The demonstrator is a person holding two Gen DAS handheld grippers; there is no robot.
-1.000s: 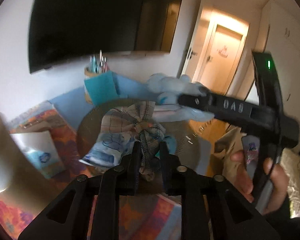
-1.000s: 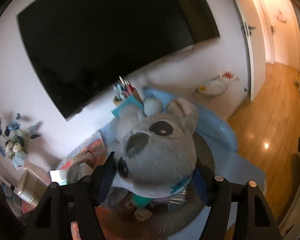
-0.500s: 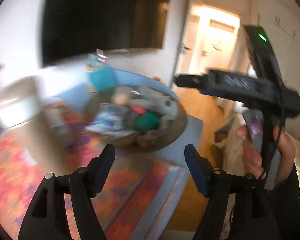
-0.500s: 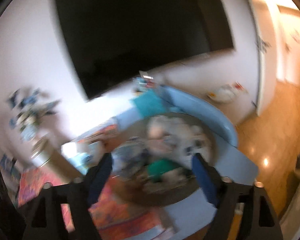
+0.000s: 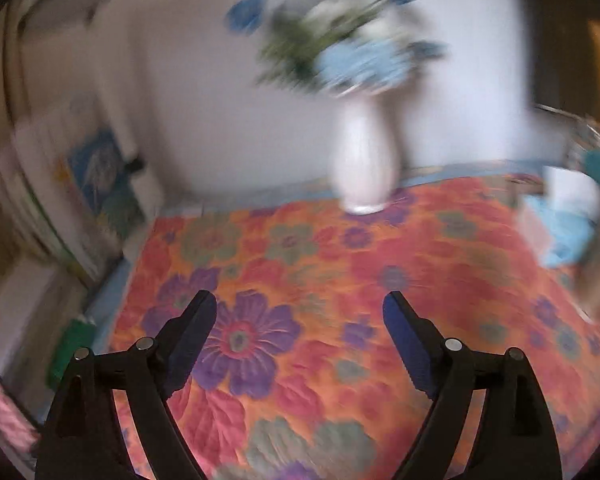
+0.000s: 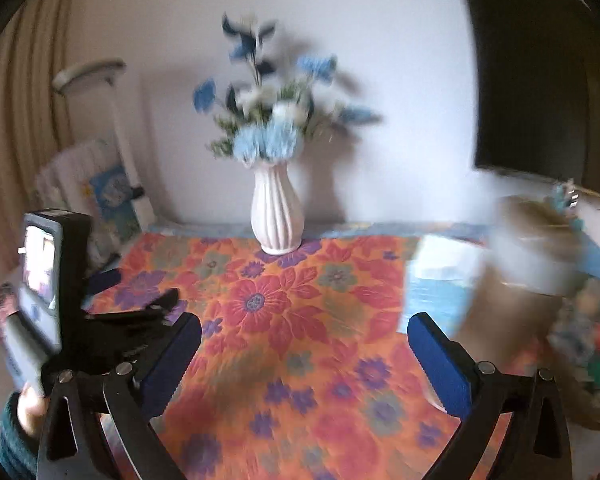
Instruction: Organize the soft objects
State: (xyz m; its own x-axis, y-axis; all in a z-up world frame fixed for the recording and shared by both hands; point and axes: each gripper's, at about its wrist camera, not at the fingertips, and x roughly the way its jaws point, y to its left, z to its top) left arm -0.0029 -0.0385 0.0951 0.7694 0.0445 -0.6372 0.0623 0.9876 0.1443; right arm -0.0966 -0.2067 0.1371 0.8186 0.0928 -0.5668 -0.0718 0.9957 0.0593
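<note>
While jaws open, soft toys (image 6: 588, 344) lie heaped, blurred.

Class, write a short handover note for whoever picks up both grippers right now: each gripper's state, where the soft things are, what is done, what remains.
Left gripper: jaws opening, nothing between them, over the floral cloth.
Right gripper: jaws opening, nothing between them, facing the white vase.
Soft things: a blurred heap in the basket at the right edge.
Done: nothing soft shows on the cloth.
Left: cannot tell; find any stray soft items.
</note>
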